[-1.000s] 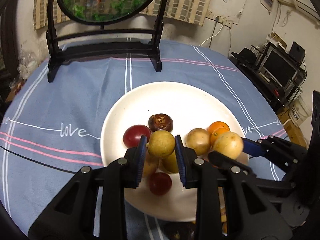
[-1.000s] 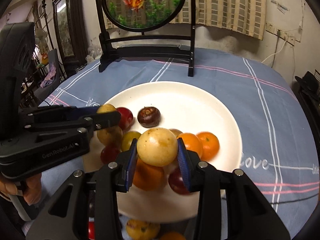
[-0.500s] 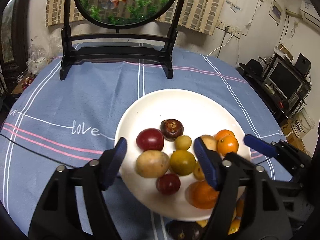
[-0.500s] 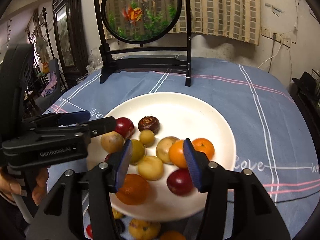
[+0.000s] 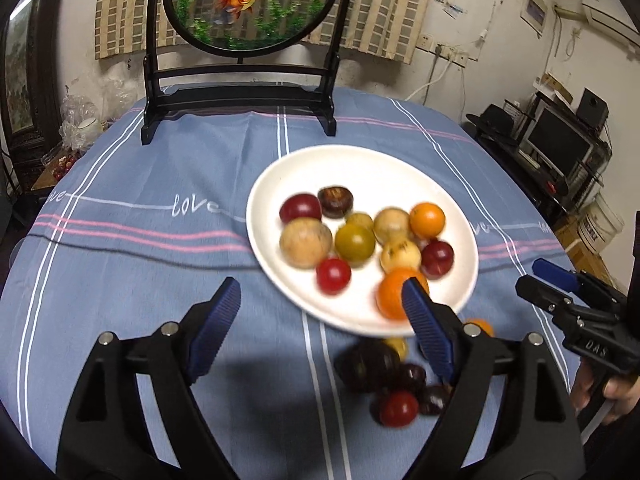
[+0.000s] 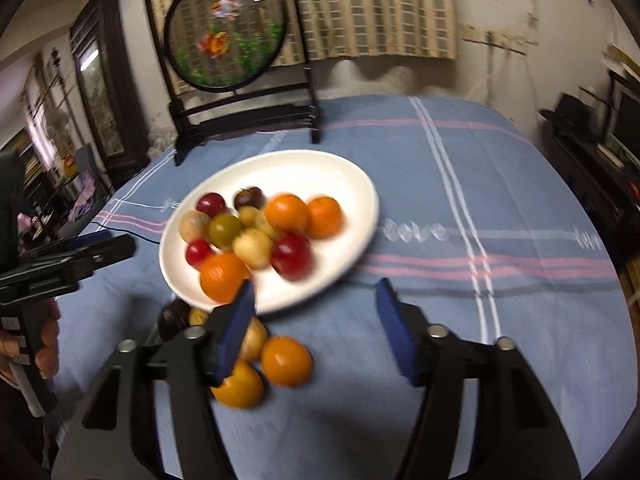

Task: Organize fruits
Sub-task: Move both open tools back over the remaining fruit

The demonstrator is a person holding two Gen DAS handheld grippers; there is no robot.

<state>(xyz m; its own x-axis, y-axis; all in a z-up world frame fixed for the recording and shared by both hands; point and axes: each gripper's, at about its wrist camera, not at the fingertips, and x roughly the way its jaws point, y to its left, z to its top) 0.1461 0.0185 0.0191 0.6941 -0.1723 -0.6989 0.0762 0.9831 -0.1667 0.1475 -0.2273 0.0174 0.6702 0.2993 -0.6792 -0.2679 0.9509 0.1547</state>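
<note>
Both grippers withdrawn — dark fruits (image 5: 384, 372), perhaps plums, left-view only.

Blue striped tablecloth (image 5: 132, 280) carries white plate (image 5: 360, 168), loose fruits (image 6: 286, 360) (beside plate), black-framed goldfish screen (image 5: 240, 92)

One white plate (image 5: 360, 160) holds roughly eleven fruits (image 5: 354, 242); about six more fruits lie loose, blurred.
</note>
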